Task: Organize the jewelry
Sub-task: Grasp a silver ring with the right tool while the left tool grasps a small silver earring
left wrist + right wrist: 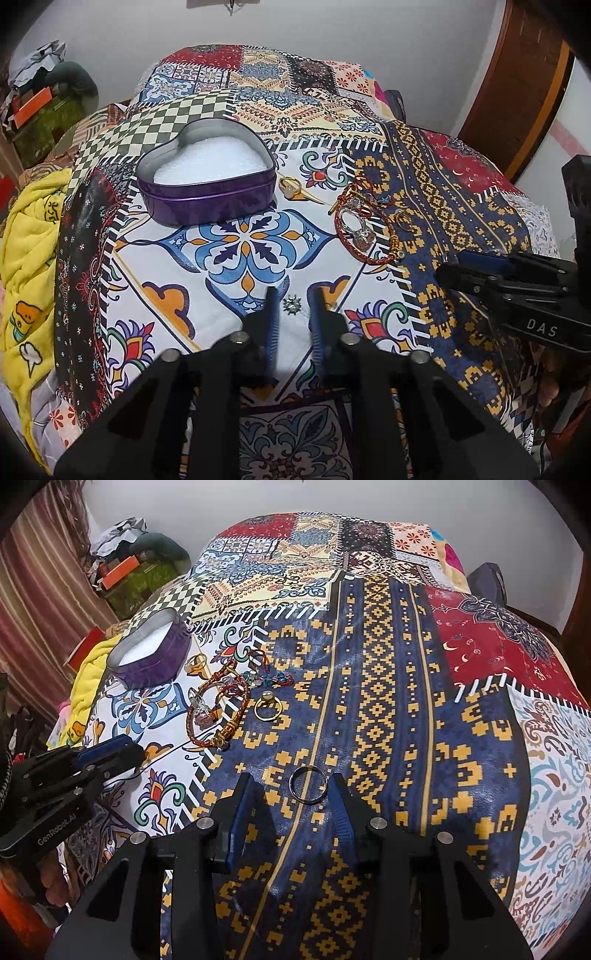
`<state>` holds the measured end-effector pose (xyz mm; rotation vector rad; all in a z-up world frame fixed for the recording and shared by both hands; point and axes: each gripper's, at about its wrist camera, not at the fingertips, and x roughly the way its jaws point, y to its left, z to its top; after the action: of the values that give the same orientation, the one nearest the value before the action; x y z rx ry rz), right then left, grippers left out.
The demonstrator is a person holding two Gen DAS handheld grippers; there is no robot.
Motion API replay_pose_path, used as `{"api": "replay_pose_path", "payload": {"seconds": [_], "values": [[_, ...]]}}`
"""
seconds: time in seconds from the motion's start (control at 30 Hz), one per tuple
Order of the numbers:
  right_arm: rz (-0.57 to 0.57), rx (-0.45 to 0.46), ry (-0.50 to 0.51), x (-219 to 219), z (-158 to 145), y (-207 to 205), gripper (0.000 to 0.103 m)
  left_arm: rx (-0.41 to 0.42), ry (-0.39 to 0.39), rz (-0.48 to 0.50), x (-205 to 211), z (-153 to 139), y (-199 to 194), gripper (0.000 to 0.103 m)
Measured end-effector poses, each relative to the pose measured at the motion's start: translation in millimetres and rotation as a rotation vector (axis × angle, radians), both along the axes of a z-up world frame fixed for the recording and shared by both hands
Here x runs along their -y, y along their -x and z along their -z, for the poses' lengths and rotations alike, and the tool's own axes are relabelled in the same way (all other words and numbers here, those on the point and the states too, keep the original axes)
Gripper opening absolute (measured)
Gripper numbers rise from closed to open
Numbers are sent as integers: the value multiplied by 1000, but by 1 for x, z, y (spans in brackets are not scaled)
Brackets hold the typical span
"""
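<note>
Ring (308, 802) lies between right claw's (291, 779) half-open fingers, stud (291, 305) inside left claw's (295, 291) narrow gap.

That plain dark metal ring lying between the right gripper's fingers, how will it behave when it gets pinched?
The dark ring looks thin, smooth and rigid, so it may slip from the pads. It lies flat on the soft patterned cloth, so it will probably sink in rather than roll. Likely very light.

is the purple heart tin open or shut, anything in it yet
Open: the heart tin has no lid on, and its white foam lining shows bare. No jewelry is visible inside from either view.
</note>
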<state>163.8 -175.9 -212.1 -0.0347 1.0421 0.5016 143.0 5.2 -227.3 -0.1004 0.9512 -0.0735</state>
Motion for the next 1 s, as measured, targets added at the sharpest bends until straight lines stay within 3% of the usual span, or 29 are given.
{"api": "replay_pose_path", "payload": {"seconds": [0.13,0.47,1.0], "values": [[6,-6,-3,1,1,-2,20,2,8,1,-1,0,1,9],[52,3,-60,15,-17,-2,20,39,17,-13,-2,-16,11,9],[60,180,-128,2,-89,15,20,250,14,-76,-14,-95,32,9]]}}
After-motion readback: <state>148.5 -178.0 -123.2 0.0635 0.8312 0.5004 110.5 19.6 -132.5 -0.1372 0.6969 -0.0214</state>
